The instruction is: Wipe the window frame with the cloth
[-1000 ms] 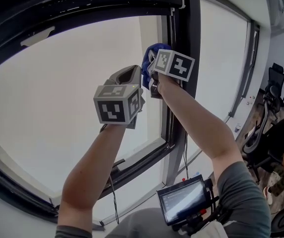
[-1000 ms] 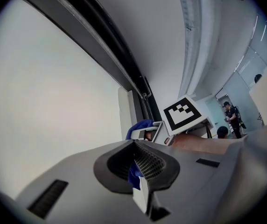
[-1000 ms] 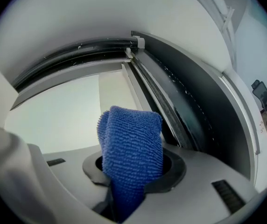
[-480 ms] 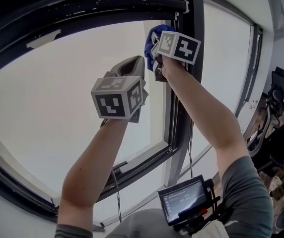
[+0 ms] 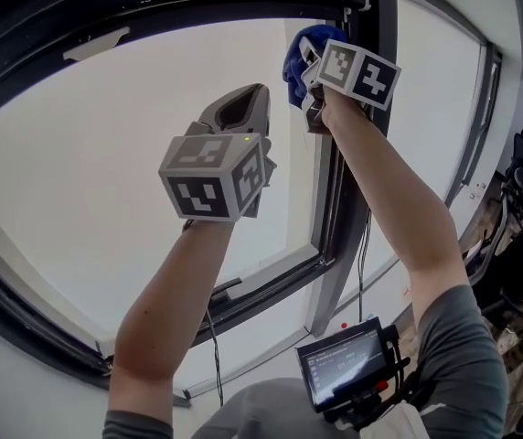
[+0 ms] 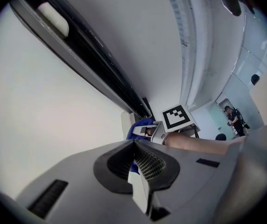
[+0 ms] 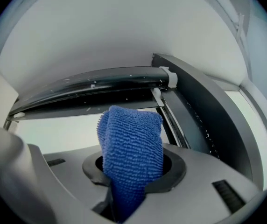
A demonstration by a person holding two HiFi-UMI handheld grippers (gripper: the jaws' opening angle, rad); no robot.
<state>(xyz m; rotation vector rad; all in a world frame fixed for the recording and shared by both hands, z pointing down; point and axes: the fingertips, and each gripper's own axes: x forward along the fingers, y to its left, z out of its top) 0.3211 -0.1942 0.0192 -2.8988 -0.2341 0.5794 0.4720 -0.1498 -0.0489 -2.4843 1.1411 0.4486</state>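
Observation:
A blue microfibre cloth (image 7: 131,153) sticks up from my right gripper (image 7: 124,190), whose jaws are shut on it. In the head view the cloth (image 5: 300,58) is raised near the top of the dark vertical window frame post (image 5: 371,154), just below the upper corner. The same cloth (image 6: 138,127) shows small in the left gripper view. My left gripper (image 5: 241,117) is held up to the left of the right one, in front of the pane; its jaws (image 6: 140,171) meet with nothing between them. The dark top rail (image 7: 91,90) runs left from the corner.
A white plastic cap (image 7: 170,77) sits at the frame's top corner. A second glazed panel (image 5: 431,126) lies right of the post. A cable (image 5: 211,346) hangs below the sill. Office chairs (image 5: 522,167) and a seated person (image 5: 522,263) are at the lower right.
My right gripper has risen with the cloth along the vertical post toward the top corner. The left gripper has drifted slightly up with it.

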